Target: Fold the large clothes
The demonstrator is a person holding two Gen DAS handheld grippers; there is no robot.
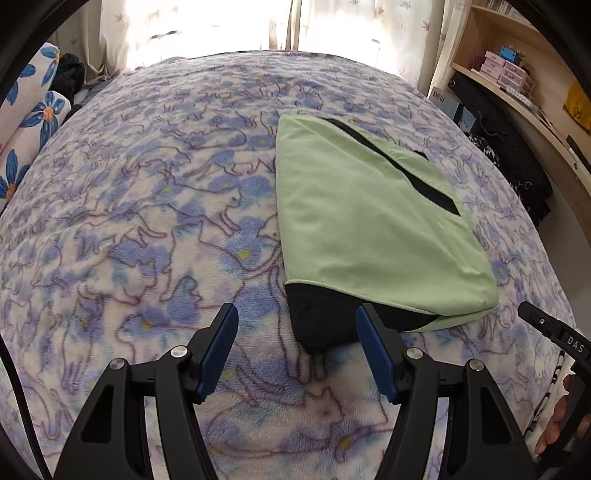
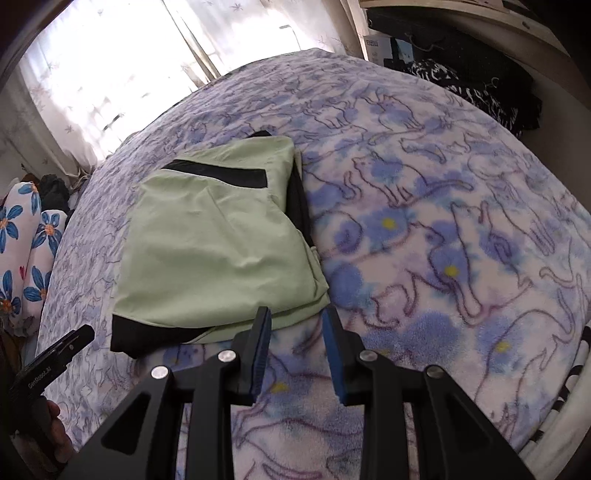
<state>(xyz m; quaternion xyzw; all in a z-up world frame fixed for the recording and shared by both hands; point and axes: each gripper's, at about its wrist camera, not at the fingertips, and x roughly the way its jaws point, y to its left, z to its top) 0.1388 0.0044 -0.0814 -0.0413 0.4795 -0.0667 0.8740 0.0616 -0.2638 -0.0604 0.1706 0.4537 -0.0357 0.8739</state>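
This was a bedroom in a home. A bed (image 1: 147, 221) filled most of both views, spread with a fleecy blanket (image 2: 443, 229) printed in blue flowers and outlined cats. Behind it hung pale, flower-patterned curtains (image 1: 122, 33) with daylight coming through. A floral pillow (image 1: 29, 122) lay at the bed's edge. A wooden shelf unit (image 1: 517, 85) beside the bed held small pink boxes (image 1: 502, 70) and other household items, with dark clothing (image 1: 517, 155) heaped below.
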